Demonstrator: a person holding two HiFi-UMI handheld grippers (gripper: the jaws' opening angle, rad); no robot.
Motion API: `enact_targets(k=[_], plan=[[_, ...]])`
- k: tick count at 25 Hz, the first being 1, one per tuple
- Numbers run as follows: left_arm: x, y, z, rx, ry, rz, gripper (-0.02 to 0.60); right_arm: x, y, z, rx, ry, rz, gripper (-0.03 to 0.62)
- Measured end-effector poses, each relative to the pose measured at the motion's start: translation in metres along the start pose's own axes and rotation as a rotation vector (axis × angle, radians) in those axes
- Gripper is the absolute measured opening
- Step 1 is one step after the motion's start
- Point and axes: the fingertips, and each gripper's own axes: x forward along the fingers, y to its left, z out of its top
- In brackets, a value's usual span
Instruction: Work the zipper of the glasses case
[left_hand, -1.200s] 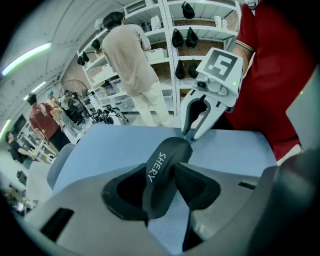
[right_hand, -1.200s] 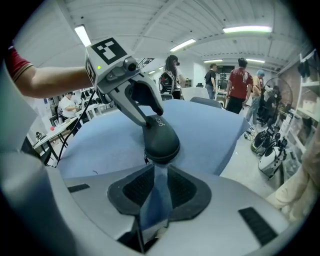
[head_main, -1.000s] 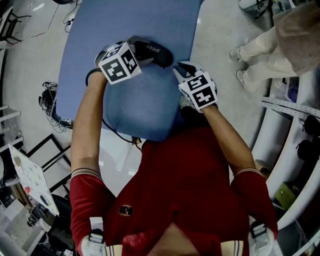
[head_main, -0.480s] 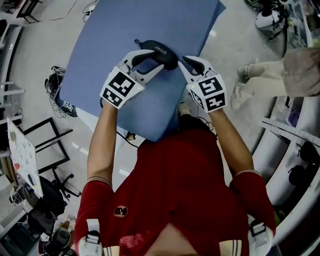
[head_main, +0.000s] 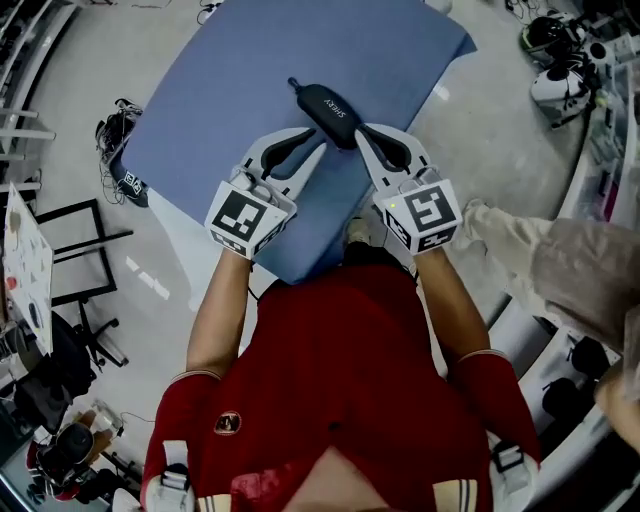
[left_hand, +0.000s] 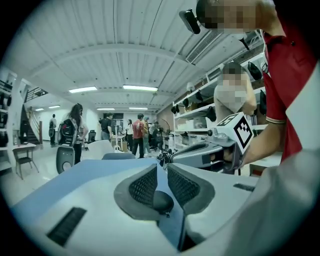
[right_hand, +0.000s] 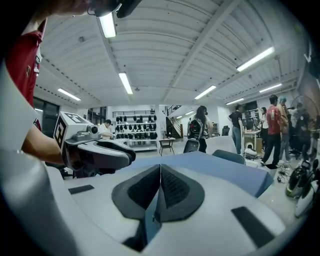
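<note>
Both just closing, left tool (head_main: 316, 141) gripping glasses case (head_main: 330, 112) end, right tool (head_main: 362, 136) pinched together, zipper indiscernible.

A short white word runs along the lid of the black glasses case (head_main: 322, 108). It is too small and blurred to spell out with certainty. No other lettering can be read.

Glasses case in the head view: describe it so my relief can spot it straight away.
Start from the big blue table top in the head view's upper half. Toward its near edge a slim black oblong runs diagonally: the glasses case. It alone carries small white lettering.
</note>
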Motion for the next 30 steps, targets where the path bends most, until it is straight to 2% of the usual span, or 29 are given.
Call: enact_targets(k=[6,10,13,24,30], plan=[[-0.014,-0.002,0.003,-0.047,-0.07,0.129,0.017,-0.005,0.014,0.007,0.015,-0.084,0.073,0.0],[-0.027,0.003,0.007,-0.091,-0.122,0.209,0.008,-0.009,0.022,0.008,0.012,-0.121,0.121,-0.002],[-0.032,0.003,0.011,-0.095,-0.15,0.25,0.008,-0.012,0.022,0.008,0.014,-0.139,0.147,-0.002],[-0.031,-0.001,0.02,-0.074,-0.166,0.298,0.008,-0.014,0.031,0.011,-0.005,-0.174,0.235,-0.003],[-0.023,-0.006,0.021,-0.069,-0.163,0.319,0.008,-0.018,0.023,0.013,0.003,-0.198,0.253,-0.003]])
